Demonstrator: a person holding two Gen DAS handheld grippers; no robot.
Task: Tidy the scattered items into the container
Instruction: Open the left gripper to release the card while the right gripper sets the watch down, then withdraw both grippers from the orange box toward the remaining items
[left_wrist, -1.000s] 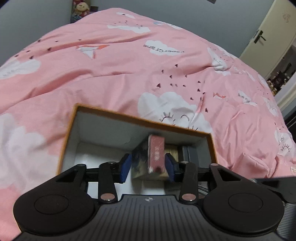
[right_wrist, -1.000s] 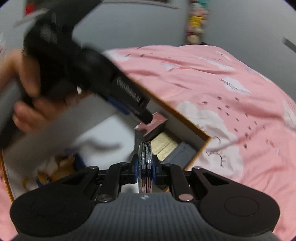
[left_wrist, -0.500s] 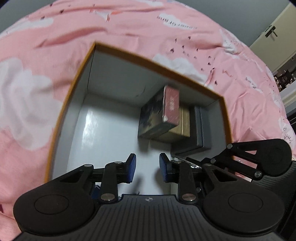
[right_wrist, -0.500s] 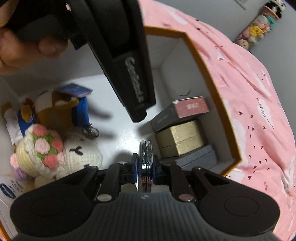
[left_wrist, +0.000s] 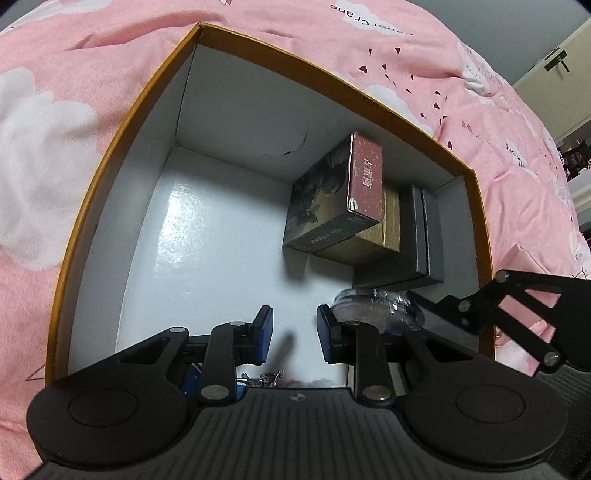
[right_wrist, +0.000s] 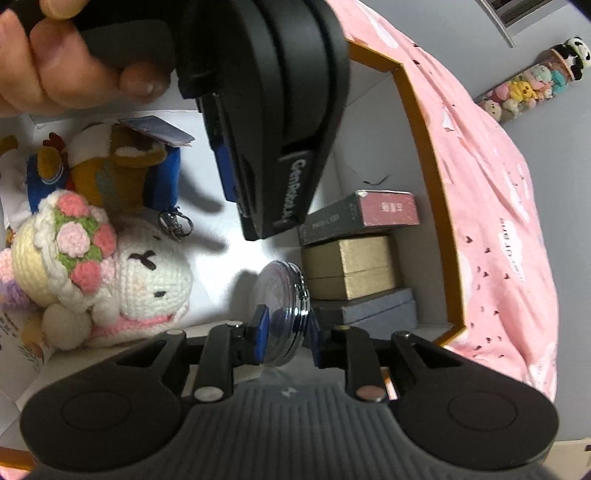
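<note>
The orange-rimmed white box (left_wrist: 110, 147) lies on a pink quilt. My left gripper (left_wrist: 294, 332) hangs open over the bare floor of the box, with nothing between its pads. My right gripper (right_wrist: 288, 328) is low inside the box by its right wall (right_wrist: 428, 147). Its jaws are opening, and the clear round disc (right_wrist: 282, 306) leans loosely between them, tilted face-up. In the left wrist view the disc (left_wrist: 373, 306) shows just right of my left fingertips. A pink-topped dark box (left_wrist: 365, 177) rests on a gold box (right_wrist: 351, 269) beside a grey one (right_wrist: 373, 306).
A crocheted bunny (right_wrist: 140, 273) and a blue-and-orange plush (right_wrist: 122, 166) with a key ring (right_wrist: 173, 221) fill the left of the box. A person's hand (right_wrist: 55, 55) holds the left tool's black body (right_wrist: 288, 92) close above the right gripper. A door (left_wrist: 554, 66) stands far right.
The left gripper has let go of the pink-topped box, which now rests on the stack, and has sunk into the container. The right gripper rolled and lowered; its jaws parted and the disc tipped over.
</note>
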